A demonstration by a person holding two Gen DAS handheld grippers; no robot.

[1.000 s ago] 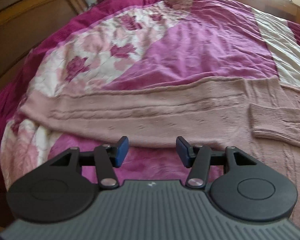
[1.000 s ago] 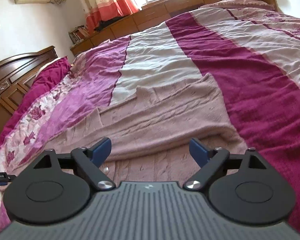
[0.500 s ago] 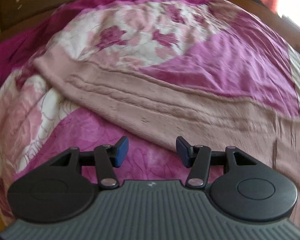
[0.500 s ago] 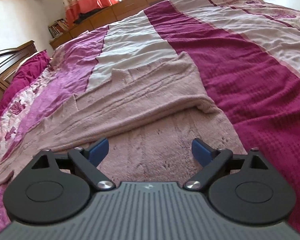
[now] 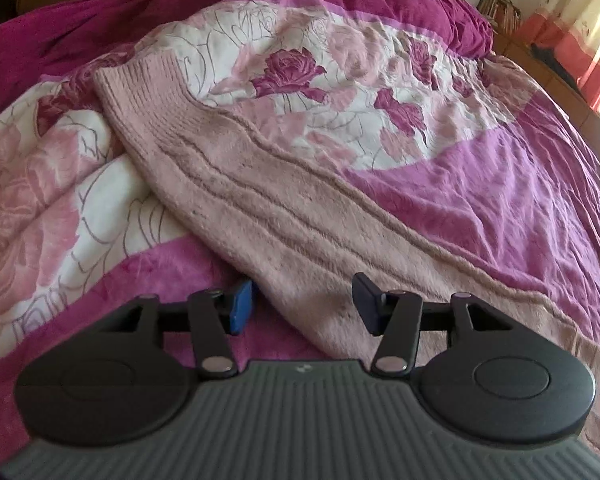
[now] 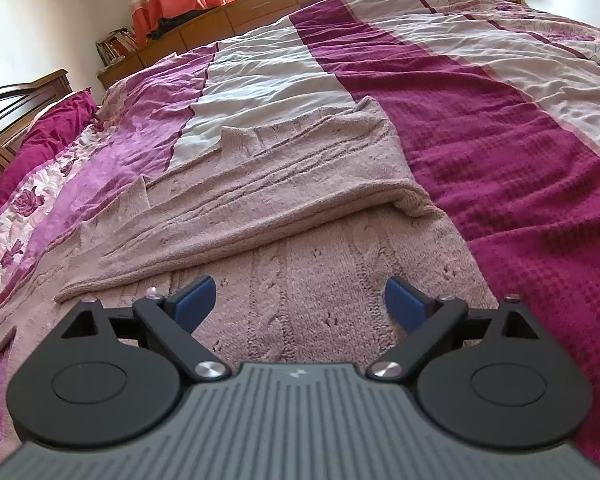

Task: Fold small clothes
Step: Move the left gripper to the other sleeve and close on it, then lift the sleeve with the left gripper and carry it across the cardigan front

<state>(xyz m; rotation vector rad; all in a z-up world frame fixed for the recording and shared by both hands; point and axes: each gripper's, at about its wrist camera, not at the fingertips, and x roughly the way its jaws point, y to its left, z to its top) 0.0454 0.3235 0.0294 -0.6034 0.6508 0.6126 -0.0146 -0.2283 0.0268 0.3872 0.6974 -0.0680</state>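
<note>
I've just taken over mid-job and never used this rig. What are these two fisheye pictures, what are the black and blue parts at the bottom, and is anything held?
Each picture comes from a camera on a handheld tool, looking forward along its two blue-tipped fingers. One shows the left tongs, the other the right tongs. Both stand open and hold nothing. On the patterned bedspread lies a pink knitted sweater, with part of it already folded across its body. The left view shows its sleeve stretched out, ribbed cuff far away, with the left tongs right at the sleeve's near edge.

Nothing tall is seen on the bed cover (image 6: 520,152); only the flat pink sweater (image 6: 300,200) is spread there.
</note>
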